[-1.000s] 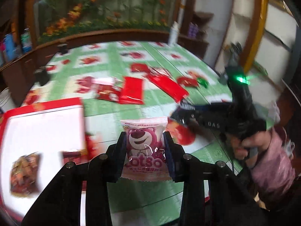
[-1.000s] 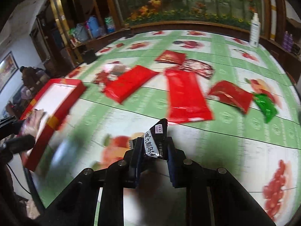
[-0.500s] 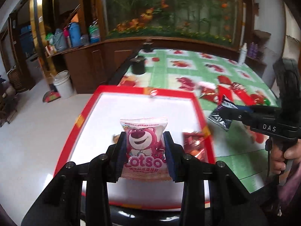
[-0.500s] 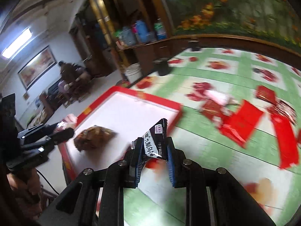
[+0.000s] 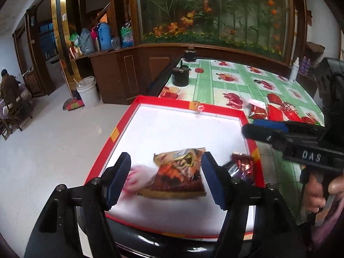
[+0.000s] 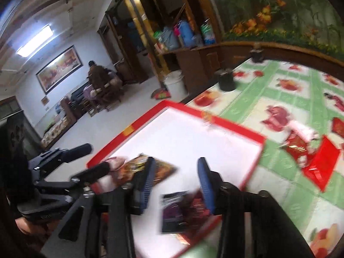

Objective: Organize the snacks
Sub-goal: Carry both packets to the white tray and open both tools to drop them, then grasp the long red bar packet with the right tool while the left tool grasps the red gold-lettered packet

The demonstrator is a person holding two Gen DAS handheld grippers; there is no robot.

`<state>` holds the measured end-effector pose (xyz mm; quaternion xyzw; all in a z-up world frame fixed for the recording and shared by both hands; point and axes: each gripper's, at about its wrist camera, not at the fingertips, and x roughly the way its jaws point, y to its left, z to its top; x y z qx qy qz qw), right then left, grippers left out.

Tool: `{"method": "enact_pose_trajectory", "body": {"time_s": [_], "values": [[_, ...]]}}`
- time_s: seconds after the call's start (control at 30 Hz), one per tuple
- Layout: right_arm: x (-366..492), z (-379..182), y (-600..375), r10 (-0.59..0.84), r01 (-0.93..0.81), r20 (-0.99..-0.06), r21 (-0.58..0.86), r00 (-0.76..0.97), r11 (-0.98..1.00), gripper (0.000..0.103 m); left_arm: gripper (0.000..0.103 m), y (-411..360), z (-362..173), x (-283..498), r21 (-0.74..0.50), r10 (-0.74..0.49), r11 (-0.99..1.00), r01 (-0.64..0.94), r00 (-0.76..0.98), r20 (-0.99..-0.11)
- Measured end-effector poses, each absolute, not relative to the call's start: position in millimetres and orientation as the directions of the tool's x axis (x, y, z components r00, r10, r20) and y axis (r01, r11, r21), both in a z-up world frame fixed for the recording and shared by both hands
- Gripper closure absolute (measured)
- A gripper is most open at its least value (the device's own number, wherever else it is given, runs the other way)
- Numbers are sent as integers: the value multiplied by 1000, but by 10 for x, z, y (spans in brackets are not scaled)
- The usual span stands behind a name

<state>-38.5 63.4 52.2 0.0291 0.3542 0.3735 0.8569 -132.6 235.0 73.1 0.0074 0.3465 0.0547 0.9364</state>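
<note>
A red-rimmed white tray (image 5: pixel 185 105) (image 6: pixel 234 129) sits at the table's near end. My left gripper (image 5: pixel 165 180) is open above it. The pink Lotso snack pack (image 5: pixel 134 179) lies blurred in the tray by the left finger, beside a brown-orange snack pack (image 5: pixel 178 174) (image 6: pixel 139 165). My right gripper (image 6: pixel 175 182) is open over the tray's right part; it also shows in the left wrist view (image 5: pixel 264 129). The dark purple snack pack (image 6: pixel 174 212) (image 5: pixel 232 168) lies below it next to a dark red pack (image 5: pixel 243 163). My left gripper shows in the right wrist view (image 6: pixel 86 159).
Several red snack packs (image 5: pixel 277 109) (image 6: pixel 322 163) lie on the green-and-white patterned tablecloth (image 5: pixel 228 86) beyond the tray. A black pot (image 5: pixel 180 76) and a white bottle (image 5: pixel 293 71) stand further back. The floor lies left of the table edge.
Both grippers have opened. The Lotso pack dropped from the left gripper into the tray; the dark purple pack dropped from the right one into the tray's right side.
</note>
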Motion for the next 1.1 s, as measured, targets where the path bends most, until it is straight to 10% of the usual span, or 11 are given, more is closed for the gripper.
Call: {"method": "enact_pose_trajectory", "body": {"time_s": [0.47,1.1], "values": [[613,183,-1485,230,-159,-692,167,684,973,50,26,681,791,-423,210,-83,928,307,722,-687],[753,-119,-1859,85,-130,-845,19,528,991,50,26,-409,95,704,183,-103,844,505,486,-868]]}}
